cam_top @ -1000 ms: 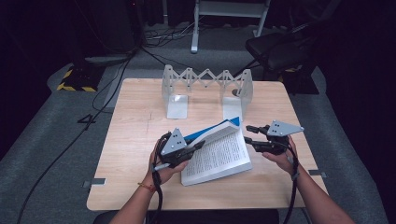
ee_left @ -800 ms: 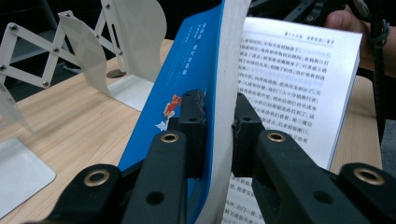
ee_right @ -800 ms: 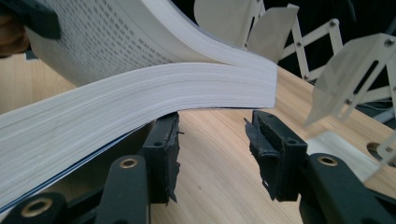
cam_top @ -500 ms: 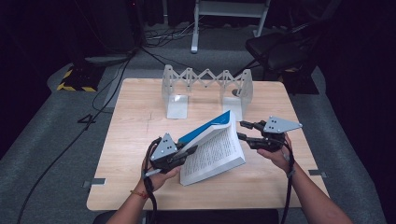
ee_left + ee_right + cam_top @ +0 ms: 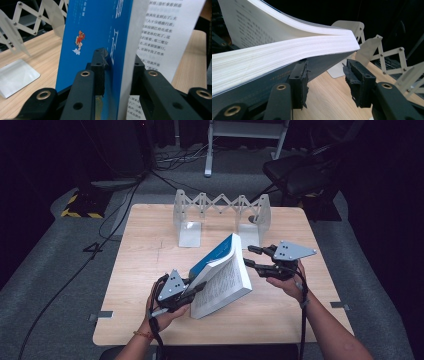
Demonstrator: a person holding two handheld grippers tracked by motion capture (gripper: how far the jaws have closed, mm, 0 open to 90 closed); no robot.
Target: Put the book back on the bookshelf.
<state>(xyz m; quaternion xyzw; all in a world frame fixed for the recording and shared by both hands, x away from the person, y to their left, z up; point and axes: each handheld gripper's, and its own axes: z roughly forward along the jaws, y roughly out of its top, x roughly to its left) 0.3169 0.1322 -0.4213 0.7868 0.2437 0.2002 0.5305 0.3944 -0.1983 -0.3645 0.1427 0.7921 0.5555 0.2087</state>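
Overhead, the book (image 5: 222, 277) is seen propped at a tilt above the table (image 5: 145, 260), blue cover facing away, printed pages toward the person. The left gripper (image 5: 192, 292) is held low by a hand entering from the bottom edge and is clamped on the book's lower corner. The right gripper (image 5: 252, 257) is held level at the book's upper right edge by a raised forearm. From the left gripper view, cover and some pages are gripped between the jaws, which have just been opening slightly. From the right gripper view, the jaws stand apart beneath the page block (image 5: 287, 52), one touching the cover.
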